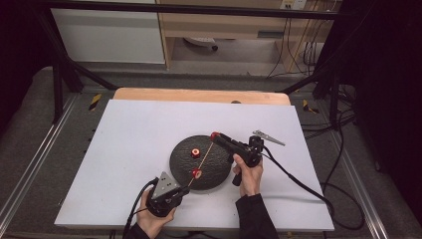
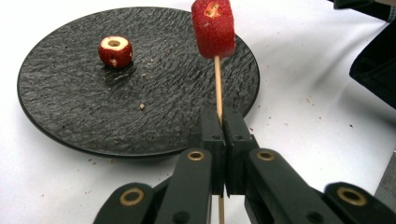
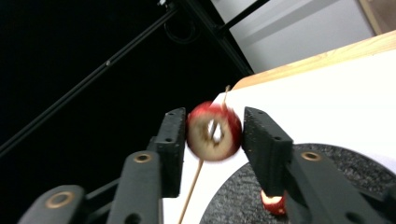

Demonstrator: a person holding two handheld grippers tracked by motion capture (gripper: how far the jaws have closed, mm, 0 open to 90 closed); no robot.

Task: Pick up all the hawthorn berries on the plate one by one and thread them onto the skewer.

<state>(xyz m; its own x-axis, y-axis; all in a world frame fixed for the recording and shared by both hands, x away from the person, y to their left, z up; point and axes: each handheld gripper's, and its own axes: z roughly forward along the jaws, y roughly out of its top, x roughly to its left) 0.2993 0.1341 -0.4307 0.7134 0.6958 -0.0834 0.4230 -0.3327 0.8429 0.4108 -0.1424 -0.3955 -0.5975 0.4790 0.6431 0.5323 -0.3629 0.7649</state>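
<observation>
Left tool (image 2: 223, 140) clamping skewer (image 2: 217, 84), right tool (image 3: 212, 135) loosely flanking fruit (image 3: 214, 131)

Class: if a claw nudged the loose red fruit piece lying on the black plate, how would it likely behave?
The fruit piece looks round-sided, so it would probably roll. Its hollowed core suggests it is light. The plate looks rough, likely slowing it.

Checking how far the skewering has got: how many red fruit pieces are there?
3. One lies loose on the black plate at; one sits low on the skewer at; one at its tip, between the right tongs.
</observation>
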